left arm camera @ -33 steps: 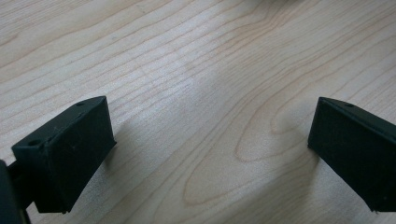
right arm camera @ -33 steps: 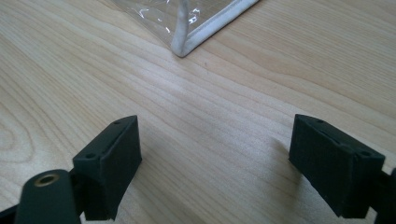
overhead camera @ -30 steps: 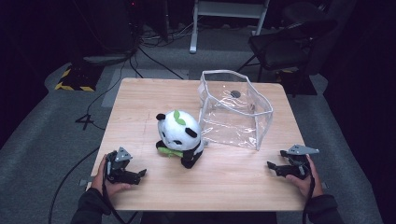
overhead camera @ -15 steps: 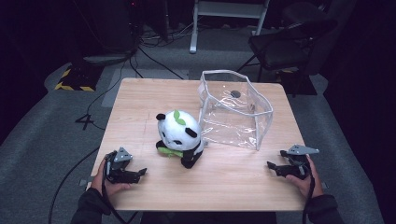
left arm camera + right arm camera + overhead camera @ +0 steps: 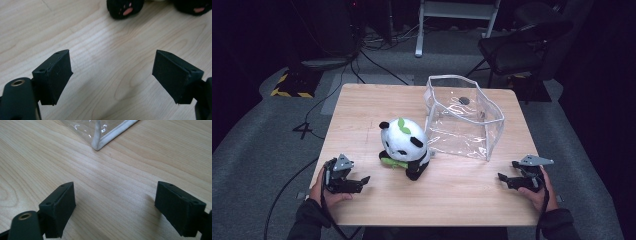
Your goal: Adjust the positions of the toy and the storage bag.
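A plush panda [image 5: 404, 146] with a green leaf on its head sits near the middle of the wooden table [image 5: 372, 107]. Behind it to the right stands a clear plastic bag [image 5: 463, 118] with white edging, open at the top. My left gripper [image 5: 358, 183] rests open at the front left, its jaws wide apart over bare wood [image 5: 112, 72]; the panda's black paws [image 5: 125, 8] lie just ahead. My right gripper [image 5: 504, 179] is open at the front right [image 5: 115, 202], with the bag's bottom corner [image 5: 98, 143] ahead of it.
A dark chair [image 5: 517, 45] and a white metal frame [image 5: 457, 22] stand beyond the table's far edge. Cables [image 5: 319, 100] run over the grey floor at the left. Bare wood lies between the two grippers along the front edge.
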